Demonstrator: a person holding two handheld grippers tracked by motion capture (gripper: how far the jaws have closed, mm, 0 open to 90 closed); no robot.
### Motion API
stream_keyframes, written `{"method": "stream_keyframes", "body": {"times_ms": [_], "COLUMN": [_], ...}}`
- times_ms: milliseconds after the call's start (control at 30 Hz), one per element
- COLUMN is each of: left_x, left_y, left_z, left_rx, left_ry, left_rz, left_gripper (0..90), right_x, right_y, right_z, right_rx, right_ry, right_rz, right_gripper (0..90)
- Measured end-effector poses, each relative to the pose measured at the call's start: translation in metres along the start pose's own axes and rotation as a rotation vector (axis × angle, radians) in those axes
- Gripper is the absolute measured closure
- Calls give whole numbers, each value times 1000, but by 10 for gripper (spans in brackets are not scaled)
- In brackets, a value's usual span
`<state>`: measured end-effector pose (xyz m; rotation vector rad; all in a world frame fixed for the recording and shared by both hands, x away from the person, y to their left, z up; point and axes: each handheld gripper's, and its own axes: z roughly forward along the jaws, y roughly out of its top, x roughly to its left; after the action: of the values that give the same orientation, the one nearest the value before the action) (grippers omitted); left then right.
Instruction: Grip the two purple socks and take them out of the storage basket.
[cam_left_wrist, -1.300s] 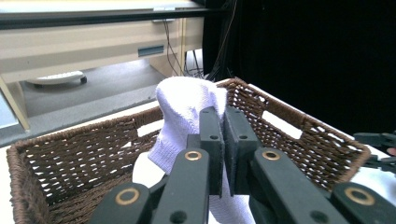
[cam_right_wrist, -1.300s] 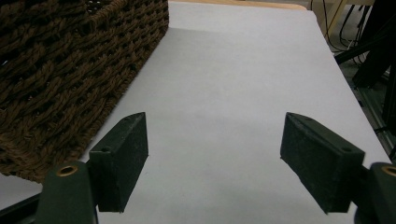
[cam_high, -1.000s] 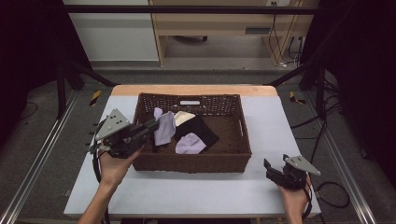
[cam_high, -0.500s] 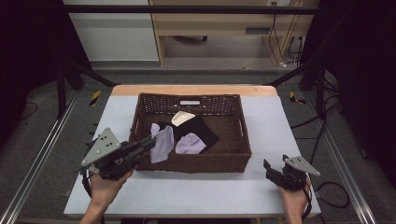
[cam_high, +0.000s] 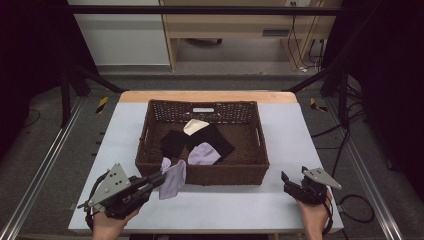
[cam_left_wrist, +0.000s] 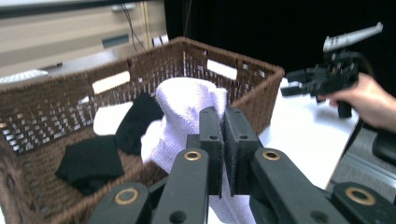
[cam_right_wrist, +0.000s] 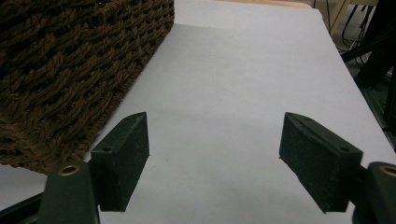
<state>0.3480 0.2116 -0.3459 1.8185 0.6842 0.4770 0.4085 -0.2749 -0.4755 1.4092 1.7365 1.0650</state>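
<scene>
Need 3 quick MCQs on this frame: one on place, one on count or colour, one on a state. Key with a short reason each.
1. Where is the lilac cloth that the left gripper holds?
A. Flat on the basket floor
B. Over the wicker basket's near wall, hanging down its outer side
C. On the far side of the table

2. How many lilac cloths are in the scene?
A. One
B. Two
C. Four

3. How do the right gripper's jaws stand?
A. Wide apart with nothing between them
B. Shut on a black cloth
C. Shut on the basket rim

Key: 1 B, the high view shows it draped outside the near wall above the table. 2 B, the held one plus another lilac cloth inside the basket. 3 A, the right gripper view shows bare table between the pads.
</scene>
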Motion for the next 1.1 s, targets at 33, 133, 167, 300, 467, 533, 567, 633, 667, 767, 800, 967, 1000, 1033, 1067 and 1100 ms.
{"method": "stream_keyframes", "body": {"times_ms": [33, 133, 167, 300, 467, 533, 567, 633, 667, 767, 800, 967, 1000, 1033, 1067, 1100], "left_x": [-1, -1, -2, -5, -4, -2, -1, 3, 5, 11, 13, 17, 17, 18, 19, 20], "left_y": [-3, -13, -16, -32, -50, -57, -61, -69, -72, -81, -84, -90, -91, -92, -93, -93], "left_z": [0, 2, 3, 10, 23, 29, 32, 37, 40, 48, 50, 53, 53, 54, 54, 54], "left_rx": [10, 39, 49, 102, 169, 199, 215, 243, 258, 310, 324, 362, 362, 365, 368, 368], "left_ry": [1, -6, -10, -27, -30, -16, -9, 0, 6, 22, 25, 55, 67, 73, 80, 89], "left_rz": [-2, -14, -18, -29, -51, -48, -49, -59, -62, -90, -94, -108, -110, -115, -118, -122], "left_gripper": [856, 856, 856, 855, 856, 856, 856, 855, 856, 854, 854, 805, 753, 686, 652, 630], "right_x": [0, 0, 0, 0, 1, 1, 1, 1, 1, 1, 1, 0, 0, -1, -1, -1], "right_y": [0, 0, 0, -1, -3, -3, -4, -4, -5, -5, -5, -6, -7, -7, -7, -7], "right_z": [0, 0, 0, 0, 0, 0, 0, 0, 0, 1, 1, 1, 1, 1, 2, 2], "right_rx": [1, 0, 0, 4, 7, 10, 10, 12, 12, 17, 17, 20, 23, 25, 24, 25], "right_ry": [0, 2, 1, 3, 5, 6, 6, 8, 8, 9, 9, 4, 4, 3, 4, 3], "right_rz": [-1, 0, -2, -3, -12, -10, -9, -8, -9, -7, -9, -8, -4, -4, -2, 0], "right_gripper": [244, 244, 244, 244, 243, 242, 242, 242, 242, 241, 240, 237, 237, 237, 237, 236]}}
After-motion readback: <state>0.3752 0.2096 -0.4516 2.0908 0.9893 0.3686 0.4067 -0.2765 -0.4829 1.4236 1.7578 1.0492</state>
